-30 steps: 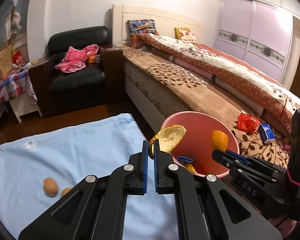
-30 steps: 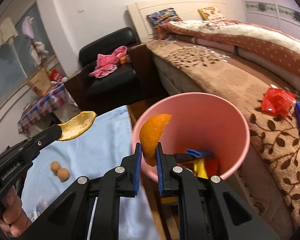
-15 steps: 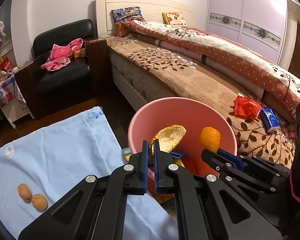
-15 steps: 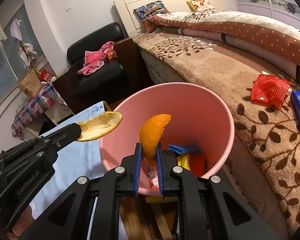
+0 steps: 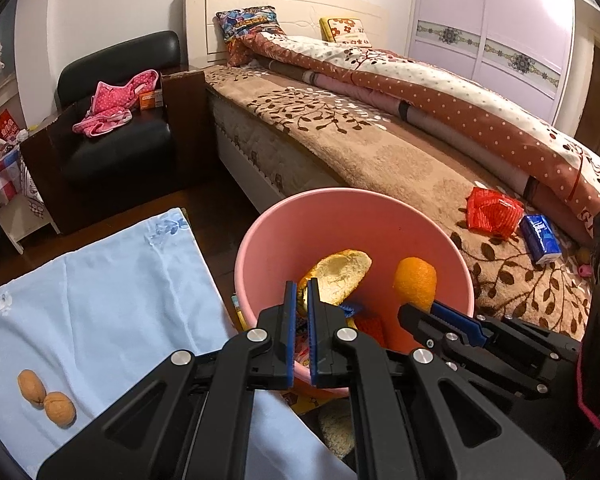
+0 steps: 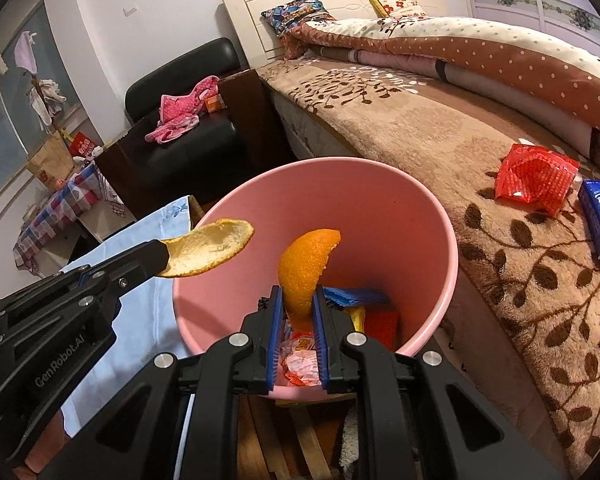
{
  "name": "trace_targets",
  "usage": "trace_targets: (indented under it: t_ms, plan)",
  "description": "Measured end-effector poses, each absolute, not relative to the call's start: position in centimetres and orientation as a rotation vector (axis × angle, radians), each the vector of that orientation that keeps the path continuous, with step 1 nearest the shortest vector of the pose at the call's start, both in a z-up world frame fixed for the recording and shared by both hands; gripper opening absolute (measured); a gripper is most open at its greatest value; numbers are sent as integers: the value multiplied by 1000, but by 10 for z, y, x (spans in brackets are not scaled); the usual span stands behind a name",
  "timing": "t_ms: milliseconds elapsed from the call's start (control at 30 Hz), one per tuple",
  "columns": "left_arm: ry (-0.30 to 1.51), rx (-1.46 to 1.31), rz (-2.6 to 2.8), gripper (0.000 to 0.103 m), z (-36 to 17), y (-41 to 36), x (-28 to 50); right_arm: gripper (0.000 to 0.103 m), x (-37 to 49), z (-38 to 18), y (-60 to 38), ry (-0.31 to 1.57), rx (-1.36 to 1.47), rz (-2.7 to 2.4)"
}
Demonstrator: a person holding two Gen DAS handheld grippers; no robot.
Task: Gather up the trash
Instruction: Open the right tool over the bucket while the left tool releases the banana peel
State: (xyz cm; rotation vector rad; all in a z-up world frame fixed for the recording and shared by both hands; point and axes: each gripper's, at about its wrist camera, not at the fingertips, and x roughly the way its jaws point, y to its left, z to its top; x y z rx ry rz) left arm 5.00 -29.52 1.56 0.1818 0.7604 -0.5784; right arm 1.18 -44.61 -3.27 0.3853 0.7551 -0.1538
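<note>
Both grippers, the left (image 5: 302, 300) and the right (image 6: 296, 308), each clench a peel (image 5: 340, 276) directly above the bin (image 6: 440, 216) at frame centre, so it falls inside.

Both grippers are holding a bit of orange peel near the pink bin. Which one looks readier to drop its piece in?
Probably the right gripper: its orange peel hangs over the middle of the pink bin. The left gripper holds its pale peel nearer the rim.

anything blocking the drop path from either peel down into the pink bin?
Nothing visible. The left gripper holds one peel and the right gripper the other peel over the open pink bin.
</note>
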Motion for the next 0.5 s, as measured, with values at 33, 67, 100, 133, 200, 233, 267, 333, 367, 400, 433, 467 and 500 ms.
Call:
trace_targets:
  t_ms: [33,67,100,133,200,233,267,333,367,400,433,467,500]
  plan:
    - [761,180,-579,5,15,-296,51,14,12,-33,-445,755,383,-154]
    - [762,179,-578,5,15,-296,51,14,12,-32,-445,755,381,-156]
    - [764,179,-577,5,15,-296,52,15,12,-32,-444,756,381,-156]
    - [765,178,-578,5,15,-296,52,15,12,-32,-444,756,381,-156]
    - [766,179,-578,6,15,-296,53,15,12,-32,-444,757,378,-158]
    - [767,179,-578,8,15,-296,53,16,12,-33,-444,757,377,-159]
    - [768,179,-580,10,15,-296,53,16,12,-33,-444,756,377,-161]
    - [765,174,-582,24,17,-294,53,16,12,-32,-444,754,376,-164]
    - [763,171,-582,27,18,-294,53,16,12,-32,-443,756,373,-165]
    - [761,166,-583,30,19,-294,53,17,12,-31,-443,757,371,-166]
    - [759,162,-586,31,20,-294,52,18,12,-30,-443,755,370,-166]
    - [757,160,-587,32,21,-293,52,20,11,-29,-442,752,369,-167]
    - [756,159,-586,33,22,-293,52,22,10,-28,-442,748,367,-168]
